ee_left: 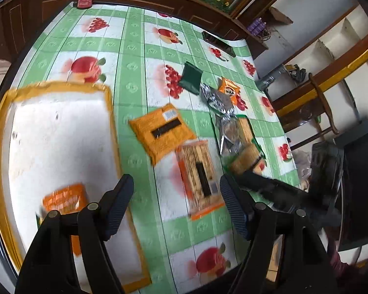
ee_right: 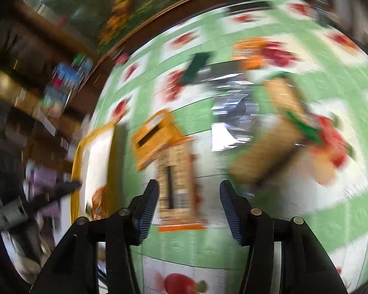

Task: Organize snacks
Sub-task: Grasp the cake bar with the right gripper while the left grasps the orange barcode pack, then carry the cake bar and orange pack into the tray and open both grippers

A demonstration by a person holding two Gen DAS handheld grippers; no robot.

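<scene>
On the desk (ee_left: 135, 49), spread with its green-and-white fruit-print cloth, the sorting had barely begun. One small orange snack packet (ee_left: 65, 199) lay inside the white tray with the yellow-orange rim (ee_left: 108, 112), near its close corner; it was the only snack I could see in the tray.

Everything else sat out on the cloth:
- a flat orange pouch with a dark stripe (ee_left: 163, 132), just beside the tray
- a long clear-wrapped cracker pack with orange ends (ee_left: 198, 174), touching that pouch
- a crumpled silver foil wrapper (ee_left: 220, 112)
- a green-edged biscuit pack (ee_left: 247, 156)
- a small orange packet (ee_left: 229, 89)
- a dark green sachet (ee_left: 191, 78), farther back

The left gripper (ee_left: 176, 208) hung over the tray's edge with its fingers spread and holding nothing. The right gripper (ee_right: 187, 208), badly blurred, also had its fingers apart and empty, above the cracker pack. By my reckoning six items were left.
</scene>
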